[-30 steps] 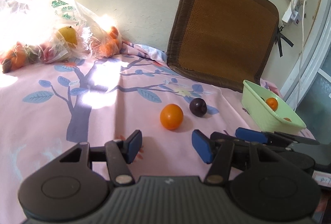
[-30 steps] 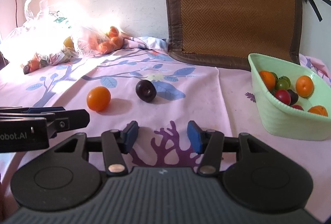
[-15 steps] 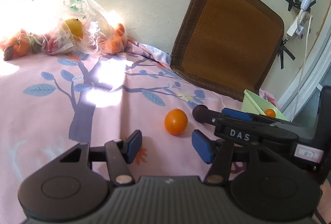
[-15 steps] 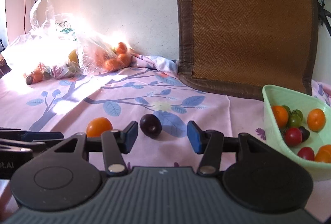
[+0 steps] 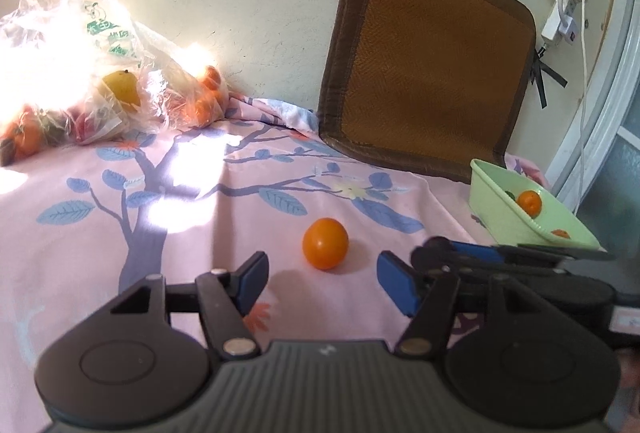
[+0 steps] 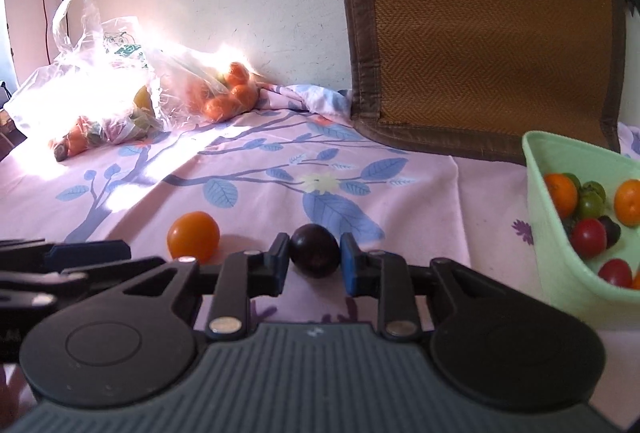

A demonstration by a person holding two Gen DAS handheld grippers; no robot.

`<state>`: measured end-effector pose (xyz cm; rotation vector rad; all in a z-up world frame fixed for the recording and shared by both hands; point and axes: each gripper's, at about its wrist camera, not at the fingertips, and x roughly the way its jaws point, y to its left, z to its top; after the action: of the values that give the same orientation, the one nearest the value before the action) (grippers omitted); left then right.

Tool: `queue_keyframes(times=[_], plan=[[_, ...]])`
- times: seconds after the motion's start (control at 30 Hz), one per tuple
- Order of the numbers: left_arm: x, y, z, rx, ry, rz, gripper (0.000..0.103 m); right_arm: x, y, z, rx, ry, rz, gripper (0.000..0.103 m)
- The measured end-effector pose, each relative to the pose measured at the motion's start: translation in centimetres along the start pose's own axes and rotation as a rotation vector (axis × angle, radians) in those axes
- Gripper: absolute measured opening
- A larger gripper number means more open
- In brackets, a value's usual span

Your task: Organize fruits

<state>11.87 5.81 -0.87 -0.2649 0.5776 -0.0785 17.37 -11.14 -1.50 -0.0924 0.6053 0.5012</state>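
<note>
Since a second earlier, we had closed our right gripper (image 6: 314,259) on the plum (image 6: 314,250) mid-bedspread (left gripper (image 5: 320,283) gaping near the orange (image 5: 325,243)); next, we judged, lift toward the basin (image 6: 560,273).

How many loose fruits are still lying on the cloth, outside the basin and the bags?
2: the orange fruit sits free on the cloth, ahead of the left gripper; the dark plum beside it sits between the right gripper pads. None looks hidden.
</note>
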Motion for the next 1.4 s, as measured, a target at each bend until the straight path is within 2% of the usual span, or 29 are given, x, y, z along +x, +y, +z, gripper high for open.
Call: queue_keyframes(times=[0.17,0.33,0.57,0.63,0.73,0.77,0.8,1.0,1.13,1.4], plan=[[1.6,-1.5,0.5,0.056,0.036,0.029,0.066,-2.7,-1.1,-2.0,0.008,-0.009,-0.019,0.03],[2.4,-3.1,0.4,0.13,0.03,0.07,0.066,-2.7,-1.6,-2.5,0.036,-0.009,-0.007,0.03],[3.3,-2.6,0.7,0.099,0.065,0.082,0.064,-2.7,-1.6,-2.6,0.051,-0.011,0.002,0.03],[3.6,-3.0,0.7,0.124,0.07,0.095,0.06,-2.7,-1.6,-2.6,0.049,-0.011,0.002,0.03],[3.7,-3.4,0.7,0.146,0.066,0.105,0.043,-2.7,-1.6,-2.5,0.049,-0.011,0.001,0.03],[3.7,-3.4,0.7,0.147,0.063,0.103,0.034,-2.6,-1.6,-2.5,0.048,-0.011,0.001,0.03],[3.6,-3.3,0.6,0.146,0.061,0.101,0.03,-2.7,-1.7,-2.6,0.048,-0.011,0.0,0.03],[3.0,-3.2,0.3,0.151,0.052,0.049,0.029,-3.2,-1.8,-2.9,0.059,-0.016,-0.019,0.03],[2.1,-4.3,-0.5,0.212,0.041,0.017,0.029,-4.4,-1.6,-3.7,0.053,-0.017,-0.037,0.03],[-0.4,-5.5,-2.8,0.253,0.072,-0.075,0.029,-7.3,-2.7,-5.3,0.079,-0.025,-0.091,0.03]])
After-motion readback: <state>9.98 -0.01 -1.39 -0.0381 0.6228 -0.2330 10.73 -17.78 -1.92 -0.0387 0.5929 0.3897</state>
